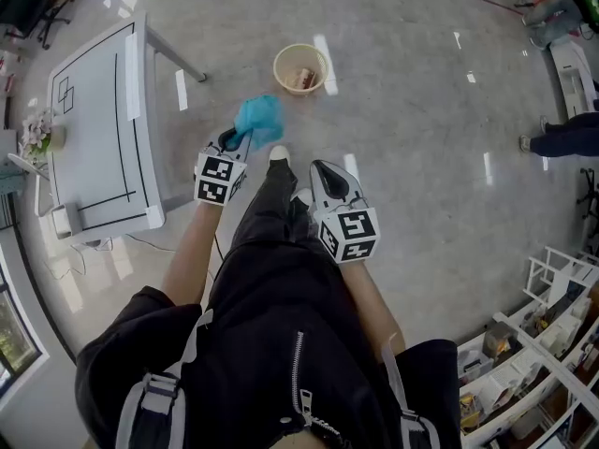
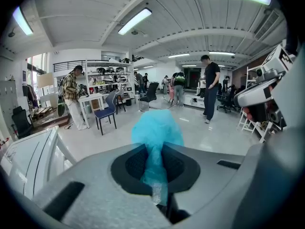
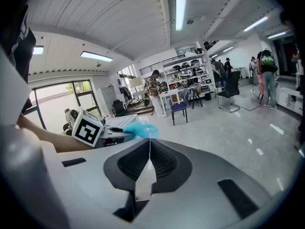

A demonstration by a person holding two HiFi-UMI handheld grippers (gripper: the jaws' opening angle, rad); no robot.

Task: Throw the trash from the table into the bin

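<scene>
Mid-carry across the shiny floor: your left gripper is pinched on a crumpled blue piece of trash. Its bulk puffs out beyond the jaw tips, and the left gripper view shows a thin tail running back between the pads. The piece is off the white table at your left and hangs in the air, short of the cream-coloured bin that stands on the floor ahead. Your right gripper has its jaws pressed together, with nothing showing at their tips. Brownish contents already lie in the bin, though what they are cannot be told. By the look of it, the pick-up of this piece is done and the drop remains: bring the left gripper over the bin's mouth and let go. No other loose trash shows on the tabletop from here, apart from a small object at its near corner, too small to identify.
</scene>
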